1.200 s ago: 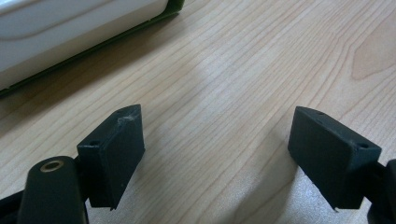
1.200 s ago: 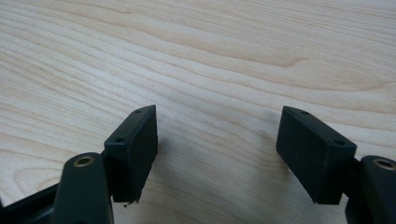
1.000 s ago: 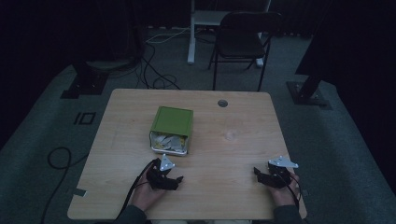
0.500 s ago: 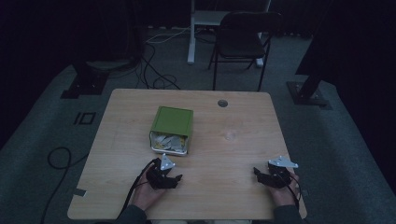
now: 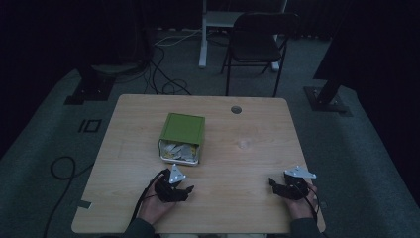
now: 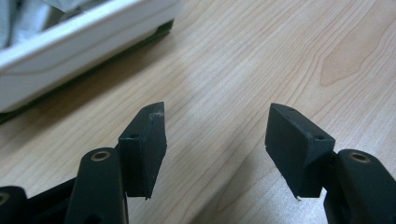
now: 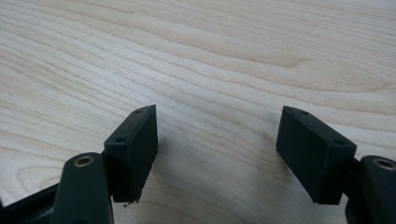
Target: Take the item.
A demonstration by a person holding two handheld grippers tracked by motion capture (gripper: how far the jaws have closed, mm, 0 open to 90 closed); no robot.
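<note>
A green box [image 5: 182, 130] lies on its side in the middle of the wooden table [image 5: 247, 144]. Its white-rimmed open end faces me, with pale packets [image 5: 179, 150] inside. My left gripper [image 5: 186, 190] rests on the table just in front of the box. In the left gripper view the left gripper [image 6: 217, 123] is open and the box rim [image 6: 70, 51] lies beyond, to the upper left. Its jaws have just been closing, with nothing between them. My right gripper [image 5: 273, 184] rests near the front right edge. In the right gripper view the right gripper [image 7: 217, 126] is open over bare wood.
A round cable hole [image 5: 236, 109] sits near the table's far edge. Behind the table stand a black chair [image 5: 257, 44] and a white desk leg [image 5: 203, 34]. Cables [image 5: 163, 74] trail over the grey carpet, and dark stand bases sit at both sides.
</note>
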